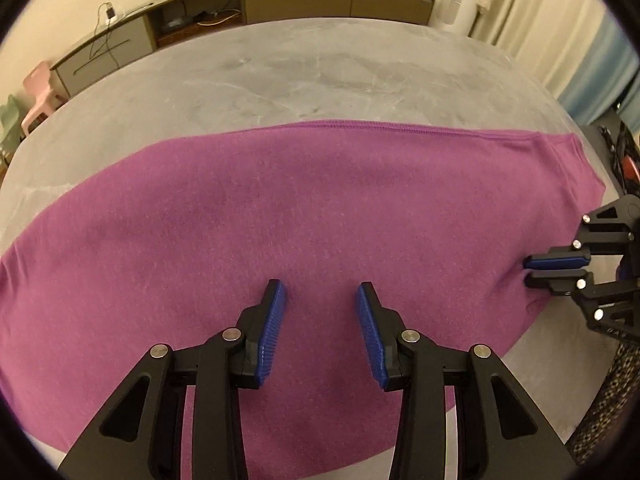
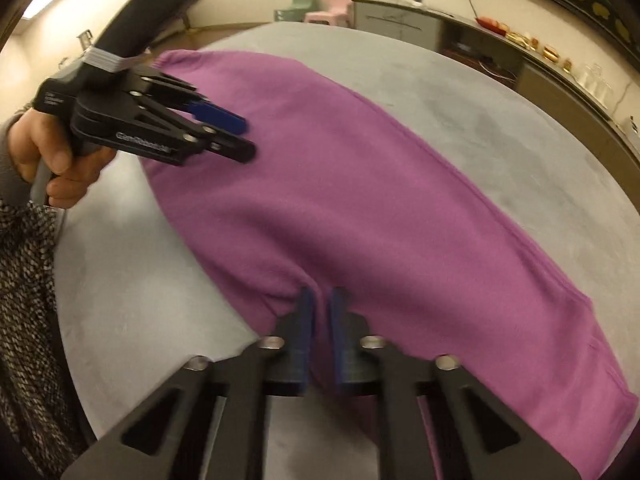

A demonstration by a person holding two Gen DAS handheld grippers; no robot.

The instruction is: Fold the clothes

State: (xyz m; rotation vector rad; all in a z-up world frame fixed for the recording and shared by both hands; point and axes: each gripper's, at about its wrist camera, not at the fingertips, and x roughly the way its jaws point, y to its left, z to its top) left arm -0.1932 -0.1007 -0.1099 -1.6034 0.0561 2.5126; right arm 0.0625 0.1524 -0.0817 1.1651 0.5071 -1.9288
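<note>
A purple garment (image 1: 320, 200) lies flat across the grey table (image 1: 280, 72), folded into a long band. In the left wrist view my left gripper (image 1: 320, 286) hovers over the cloth's near part, its blue pads (image 1: 274, 320) apart with only flat fabric below them. From the right wrist view the left gripper (image 2: 245, 138) sits above the garment's (image 2: 360, 180) far end, held by a person's hand (image 2: 60, 160). My right gripper (image 2: 322, 294) is pinched on a ridge of the garment's near edge, cloth between its pads. It shows at the cloth's right edge as right gripper (image 1: 528, 271).
A low sideboard (image 1: 300, 0) with food items on top runs along the far wall. Small pink and green chairs (image 1: 38, 92) stand at the left, curtains (image 1: 540, 20) at the right. A patterned sleeve (image 2: 24, 300) is close to the table's (image 2: 140, 300) near edge.
</note>
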